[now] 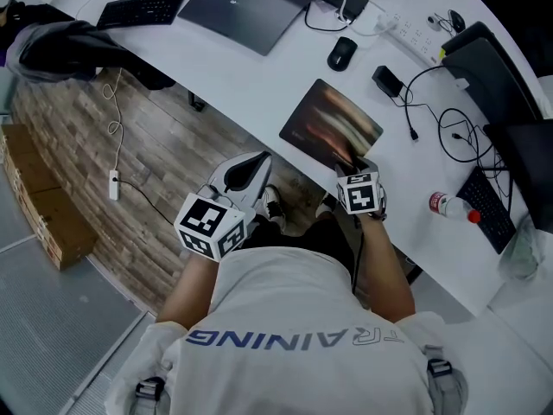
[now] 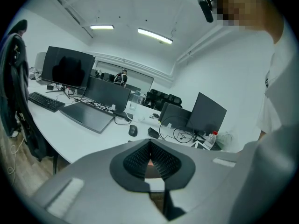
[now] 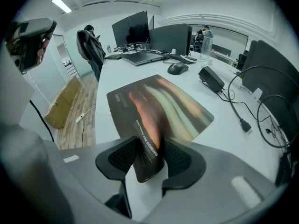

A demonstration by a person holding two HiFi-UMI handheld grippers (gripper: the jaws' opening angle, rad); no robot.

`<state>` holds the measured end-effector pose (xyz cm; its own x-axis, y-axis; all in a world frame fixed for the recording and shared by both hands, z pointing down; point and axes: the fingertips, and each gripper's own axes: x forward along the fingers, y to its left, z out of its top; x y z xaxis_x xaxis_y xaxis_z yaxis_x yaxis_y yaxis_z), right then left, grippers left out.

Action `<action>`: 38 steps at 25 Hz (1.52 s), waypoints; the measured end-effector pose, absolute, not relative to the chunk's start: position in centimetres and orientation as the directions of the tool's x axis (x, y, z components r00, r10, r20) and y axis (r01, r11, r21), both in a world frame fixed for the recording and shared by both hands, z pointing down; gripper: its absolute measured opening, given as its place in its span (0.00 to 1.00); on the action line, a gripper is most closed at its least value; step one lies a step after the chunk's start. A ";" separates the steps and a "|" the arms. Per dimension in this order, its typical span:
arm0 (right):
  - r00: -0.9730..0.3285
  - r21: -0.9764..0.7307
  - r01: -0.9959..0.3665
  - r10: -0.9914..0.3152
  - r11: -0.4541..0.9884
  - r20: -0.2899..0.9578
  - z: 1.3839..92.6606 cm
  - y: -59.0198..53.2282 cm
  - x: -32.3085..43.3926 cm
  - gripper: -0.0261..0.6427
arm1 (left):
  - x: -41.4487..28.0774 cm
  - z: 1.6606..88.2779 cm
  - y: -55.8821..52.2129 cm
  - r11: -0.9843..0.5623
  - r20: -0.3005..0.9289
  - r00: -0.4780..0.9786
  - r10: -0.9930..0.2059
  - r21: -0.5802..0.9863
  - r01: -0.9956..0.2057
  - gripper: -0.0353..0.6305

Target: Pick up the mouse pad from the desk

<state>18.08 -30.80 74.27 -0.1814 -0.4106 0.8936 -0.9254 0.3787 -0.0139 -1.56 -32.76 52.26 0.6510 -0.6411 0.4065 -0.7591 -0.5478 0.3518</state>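
Where the white worktop curves past the person's front, items as follows.

1. Mouse pad: dark, w/ streaked orange-green print. Lies mostly flat on worktop nr its front edge; near corner curled up off the surface.
2. Right gripper: pointing steeply down at pad's near corner. Its own view shows the jaws clamped on that curled corner, pad edge w/ print standing between the ribbed pads, rest of pad spread out beyond.
3. Left gripper: held off the worktop edge, over the wood floor, well apart from pad. Jaws together, nothing between them.
4. Mouse: black, on worktop just beyond pad's far side.
5. Adapter: small black block, cable attached, to the right of the mouse.
6. Laptop: dark, lid closed, far side of worktop.
7. Keyboard: black, left of laptop.
8. Power strip: white, far right, cables running off it.
9. Bottle: clear, red cap, lying on its side at right, nr a 2nd keyboard.
10. Cardboard box: on floor, far left.
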 end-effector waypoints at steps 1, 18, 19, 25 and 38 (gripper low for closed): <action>-0.183 -0.012 -0.924 -0.416 0.381 0.891 74.3 -30.8 17.9 0.31 | -1.7 51.9 -32.8 -0.550 0.395 0.653 -0.646 0.352 -0.758 0.05; -0.237 0.007 -0.946 -0.706 0.324 0.667 58.3 -33.9 15.8 0.11 | -3.2 43.8 -34.0 -0.641 0.173 0.703 -0.690 0.307 -0.704 0.05; -0.242 0.002 -0.948 -0.728 0.317 0.642 56.9 -34.1 15.8 0.11 | -3.3 43.3 -34.1 -0.648 0.160 0.706 -0.690 0.299 -0.700 0.05; -0.227 -0.004 -0.968 -0.873 0.250 0.432 47.3 -35.5 16.5 0.11 | -3.9 40.2 -35.4 -0.674 0.094 0.709 -0.699 0.246 -0.697 0.05; -0.150 0.002 -0.988 -0.972 0.153 0.178 36.2 -33.9 19.2 0.11 | -3.9 36.9 -36.0 -0.689 0.031 0.710 -0.704 0.213 -0.693 0.05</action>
